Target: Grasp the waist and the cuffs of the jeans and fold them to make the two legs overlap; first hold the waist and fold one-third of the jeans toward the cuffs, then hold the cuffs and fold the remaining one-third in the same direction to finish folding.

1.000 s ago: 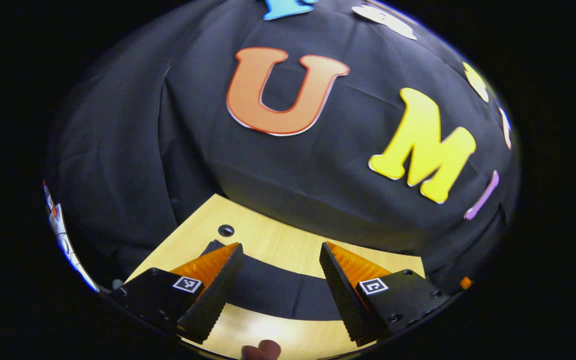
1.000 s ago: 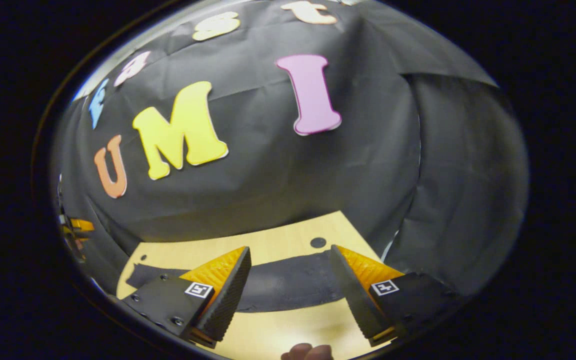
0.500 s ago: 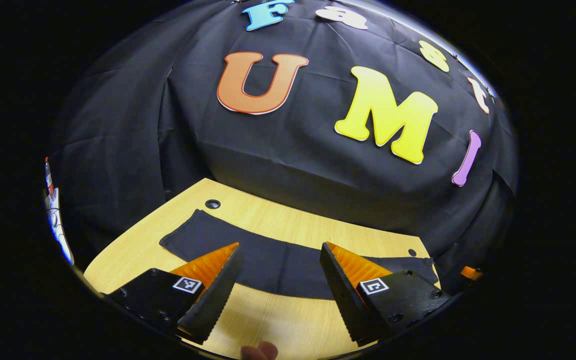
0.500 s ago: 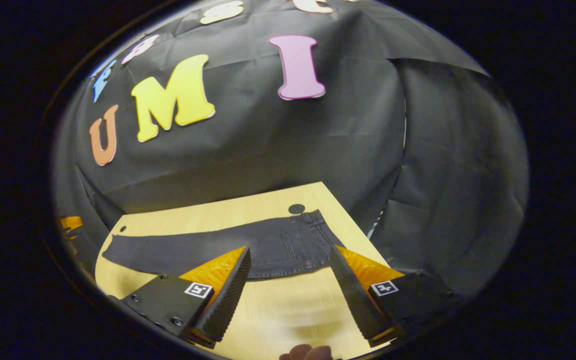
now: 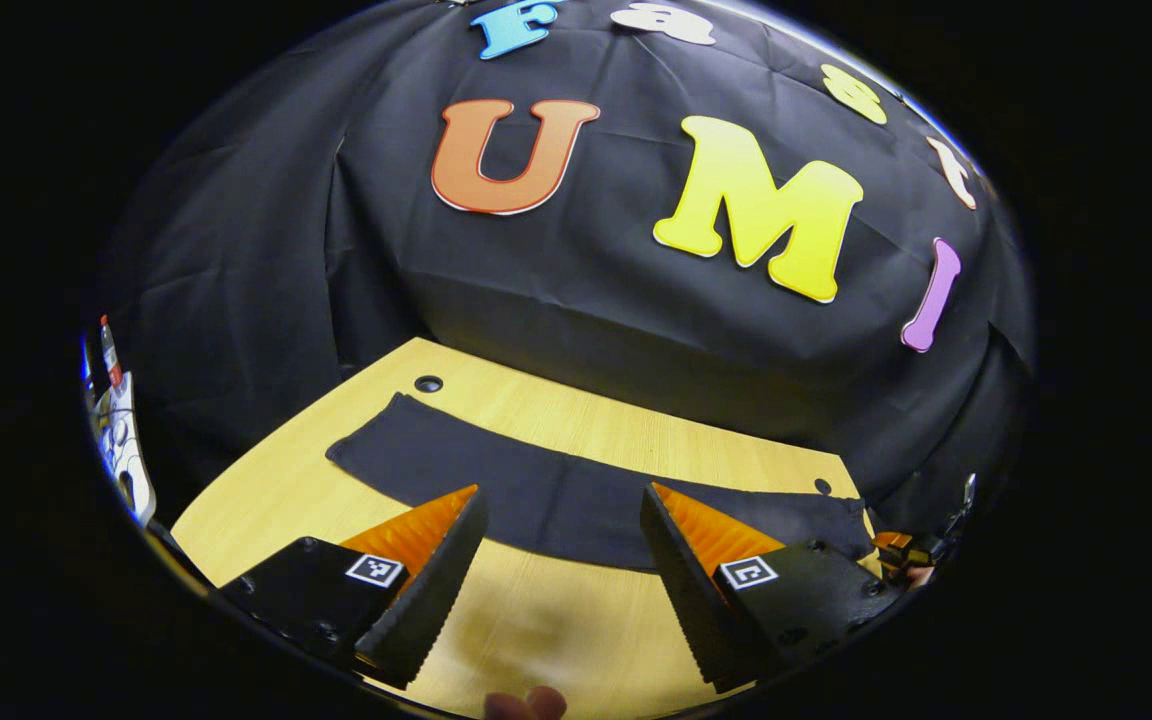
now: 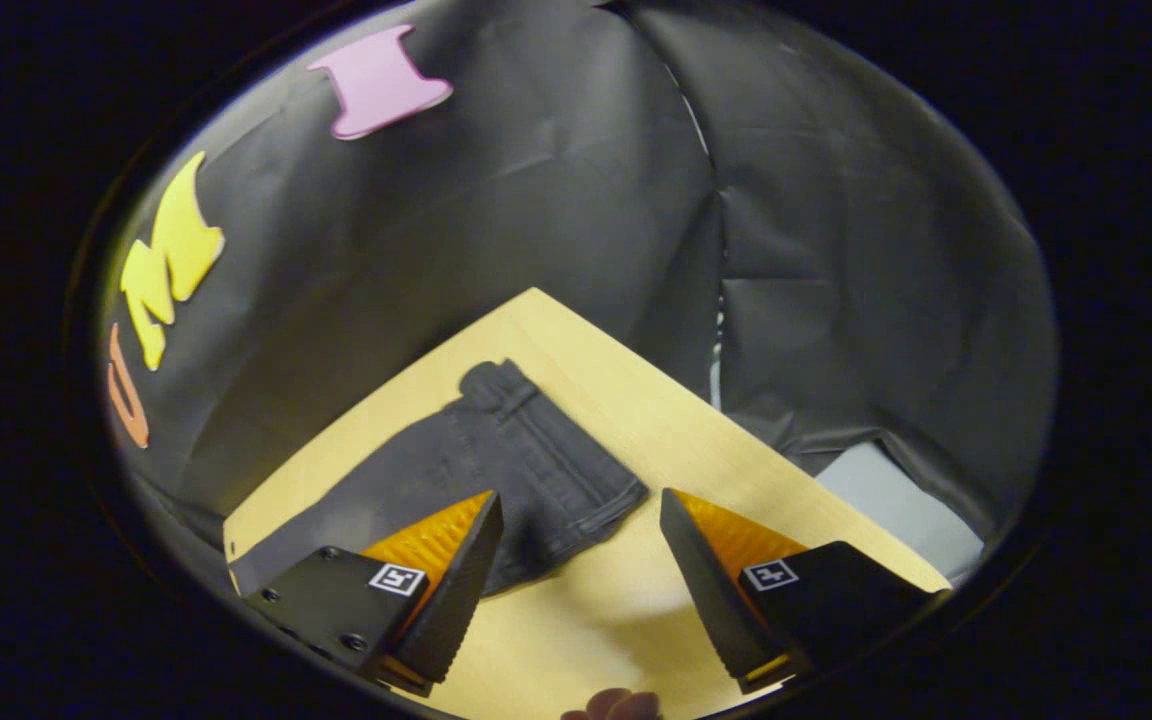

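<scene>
The dark jeans [image 5: 576,500] lie with legs overlapped at mid-frame, thirds unfolded, while left gripper [image 5: 561,565] and right gripper [image 6: 581,570] gape empty.

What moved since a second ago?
Both claws drew back and tipped down, so more of the jeans shows. The right claw also swung toward the waist end. The left claw faces the leg. Both stayed open, holding nothing; the jeans stayed flat on the table.

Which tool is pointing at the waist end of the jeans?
The right tool; the jeans waistband lies just ahead of it.
</scene>
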